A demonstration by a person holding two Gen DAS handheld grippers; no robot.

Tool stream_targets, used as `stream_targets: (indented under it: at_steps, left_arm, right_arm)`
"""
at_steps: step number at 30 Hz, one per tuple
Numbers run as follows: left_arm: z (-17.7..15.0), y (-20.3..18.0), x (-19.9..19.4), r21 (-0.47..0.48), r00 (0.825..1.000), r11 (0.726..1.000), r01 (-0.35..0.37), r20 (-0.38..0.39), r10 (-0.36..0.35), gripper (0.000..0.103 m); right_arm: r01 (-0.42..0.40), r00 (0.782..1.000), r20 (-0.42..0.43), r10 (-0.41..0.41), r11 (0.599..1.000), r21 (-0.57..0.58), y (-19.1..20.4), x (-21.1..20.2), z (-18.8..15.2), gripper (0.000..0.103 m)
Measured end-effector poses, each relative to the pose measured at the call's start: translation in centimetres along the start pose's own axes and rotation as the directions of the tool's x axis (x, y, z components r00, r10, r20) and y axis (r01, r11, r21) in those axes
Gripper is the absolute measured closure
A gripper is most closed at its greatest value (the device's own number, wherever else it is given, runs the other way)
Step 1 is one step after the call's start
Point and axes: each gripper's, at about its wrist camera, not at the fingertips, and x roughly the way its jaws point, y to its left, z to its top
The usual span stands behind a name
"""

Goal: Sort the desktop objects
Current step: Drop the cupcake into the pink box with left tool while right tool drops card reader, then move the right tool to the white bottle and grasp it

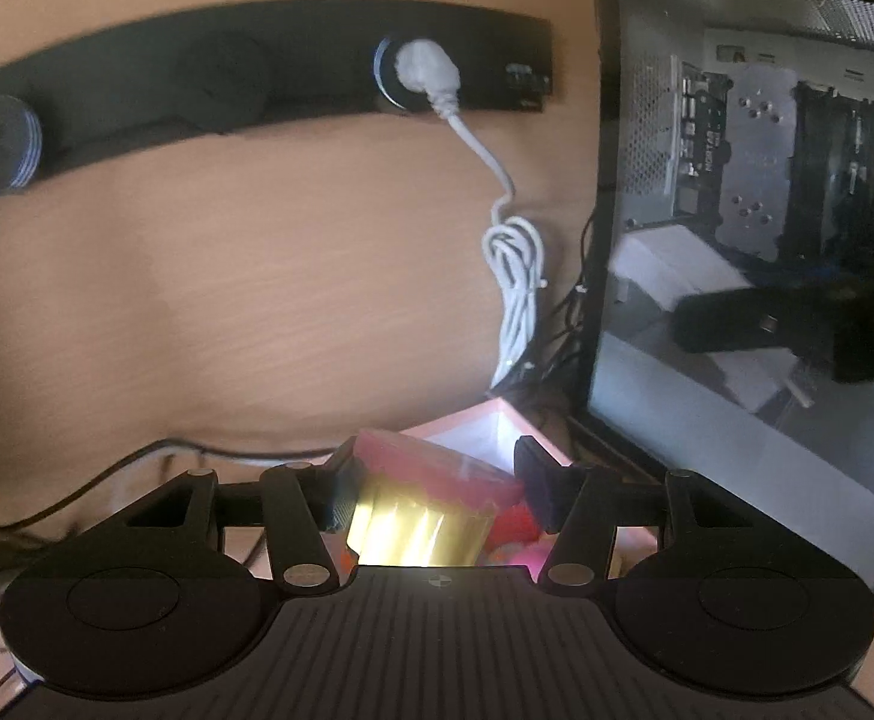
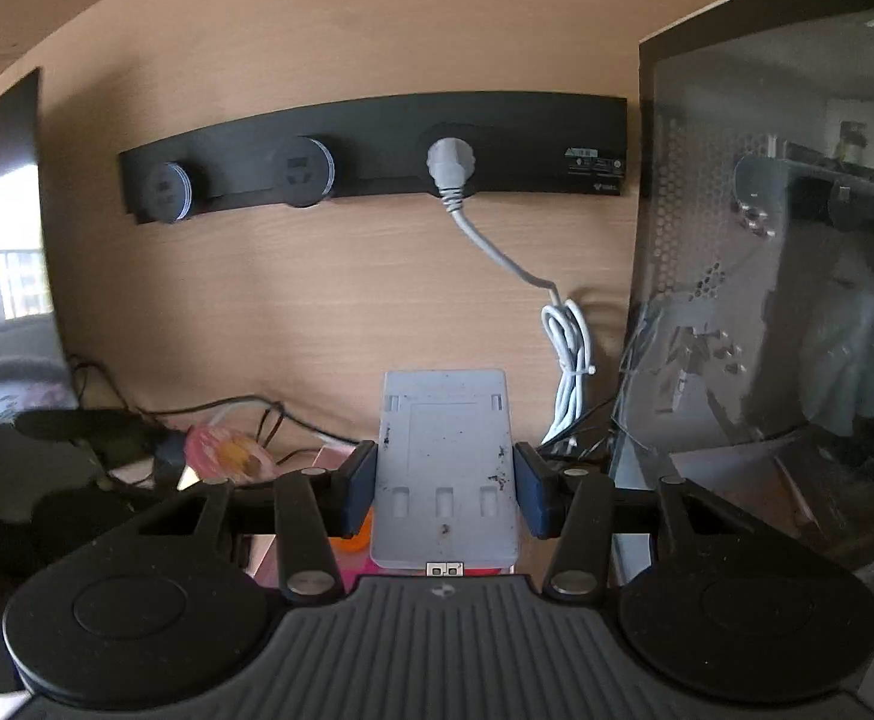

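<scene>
In the left wrist view my left gripper (image 1: 437, 489) has a pink and gold box (image 1: 431, 504) between its fingers; the left pad touches it and the right pad (image 1: 535, 489) stands apart from it. It hangs over an open pink storage box (image 1: 496, 420) that holds red and pink items. In the right wrist view my right gripper (image 2: 445, 495) is shut on a flat grey plastic stand (image 2: 445, 468), held upright above a pink box (image 2: 329, 456) with an orange object below.
A wooden back panel carries a black socket strip (image 2: 377, 150) with a white plug and bundled cable (image 2: 568, 360). A glass-sided PC case (image 1: 754, 240) stands at the right. Black cables and a pink wrapped item (image 2: 227, 450) lie at the left.
</scene>
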Motion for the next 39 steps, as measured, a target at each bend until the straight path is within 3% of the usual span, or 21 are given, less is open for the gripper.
stream_targets:
  at_steps: [2, 5, 9, 16, 23, 25, 27, 33, 36, 39]
  left_arm:
    - [-0.3, 0.6, 1.5, -0.014, 1.0, 1.0, 0.007, -0.016, -0.007, 0.023]
    - [-1.4, 1.9, 2.0, -0.053, 0.999, 0.998, -0.019, -0.05, 0.016, 0.02]
    - [-4.0, 3.5, 0.4, -0.113, 0.994, 0.992, -0.062, -0.095, 0.051, 0.008]
    - [-9.5, 4.6, -2.7, -0.202, 0.963, 0.964, -0.174, -0.24, 0.124, 0.003]
    - [-13.4, 5.7, -4.8, -0.31, 0.937, 0.921, -0.235, -0.324, 0.13, 0.002]
    - [-13.8, 5.8, -5.4, -0.301, 0.931, 0.918, -0.257, -0.33, 0.153, 0.002]
    - [-14.1, 6.0, -5.9, -0.294, 0.926, 0.913, -0.282, -0.332, 0.179, 0.001]
    - [-16.1, 7.4, -7.4, -0.33, 0.895, 0.873, -0.358, -0.387, 0.221, 0.001]
    - [-16.2, 7.8, -8.6, -0.34, 0.886, 0.851, -0.401, -0.38, 0.265, 0.001]
    - [-16.2, 8.6, -10.3, -0.351, 0.875, 0.826, -0.442, -0.373, 0.31, 0.001]
  right_arm:
    - [-0.001, 1.0, -0.024, 0.001, 1.0, 0.02, -0.2, 1.9, 0.6, 0.056]
    - [0.008, 0.998, -0.068, -0.005, 0.999, 0.04, -0.4, 4.7, 1.0, 0.056]
    - [0.032, 0.994, -0.107, -0.027, 0.998, 0.047, -0.6, 7.3, 0.7, 0.056]
    - [0.054, 0.987, -0.154, -0.043, 0.996, 0.066, -1.3, 9.7, 0.4, 0.056]
    - [-0.023, 0.964, -0.254, 0.078, 0.977, 0.211, -1.2, 13.8, -0.9, 0.056]
    - [-0.056, 0.961, -0.25, 0.121, 0.966, 0.254, -1.0, 15.2, -1.3, 0.052]
    - [-0.015, 0.965, -0.249, 0.086, 0.961, 0.274, -0.8, 15.5, -1.2, 0.043]
    - [-0.011, 0.97, -0.234, 0.065, 0.975, 0.224, 0.3, 13.8, -1.3, 0.043]
    - [-0.089, 0.964, -0.234, 0.129, 0.981, 0.174, 2.5, 13.4, -1.5, 0.038]
    - [-0.179, 0.951, -0.254, 0.178, 0.984, 0.018, 8.0, 14.0, -2.6, 0.038]
